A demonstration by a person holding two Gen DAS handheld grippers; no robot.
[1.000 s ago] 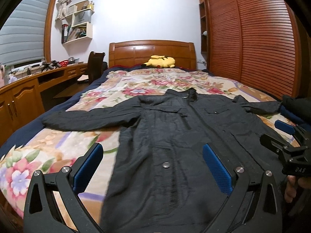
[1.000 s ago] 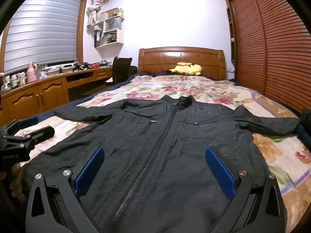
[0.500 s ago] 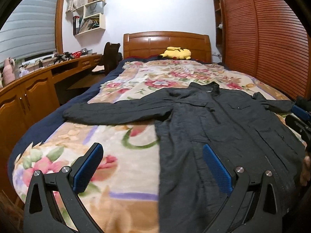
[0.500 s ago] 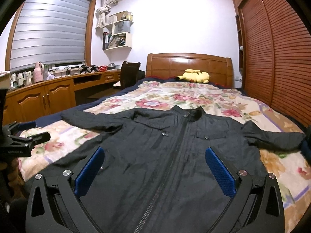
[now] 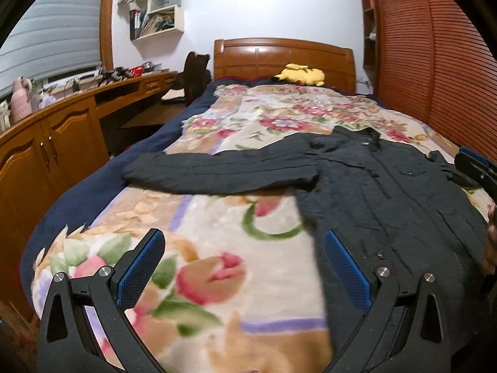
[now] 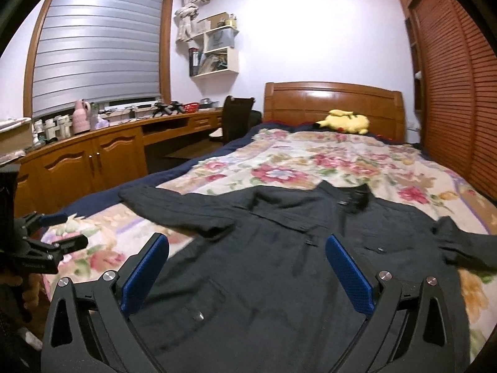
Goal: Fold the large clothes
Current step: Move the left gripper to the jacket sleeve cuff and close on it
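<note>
A large black jacket [image 5: 388,192] lies flat and front-up on the floral bedspread [image 5: 236,233], collar toward the headboard. Its left sleeve [image 5: 217,172] stretches out to the left; the right sleeve [image 6: 466,245] reaches toward the wardrobe side. My left gripper [image 5: 245,270] is open above bare bedspread, just left of the jacket's hem edge, holding nothing. My right gripper [image 6: 247,270] is open over the jacket's lower body [image 6: 264,279], empty too. Each gripper shows at the edge of the other's view: the right one [image 5: 475,168], the left one [image 6: 52,233].
A yellow plush toy [image 5: 299,76] rests by the wooden headboard [image 5: 284,57]. A long wooden desk with cabinets [image 6: 93,158] and a dark chair [image 6: 237,118] run along the left. Slatted wardrobe doors [image 5: 435,62] stand on the right. A hand [image 5: 492,239] shows at the right edge.
The left gripper has swung left, off the jacket and over the bedspread. The right gripper has also turned leftward, so the jacket sits further right in its view. Both stayed open.
</note>
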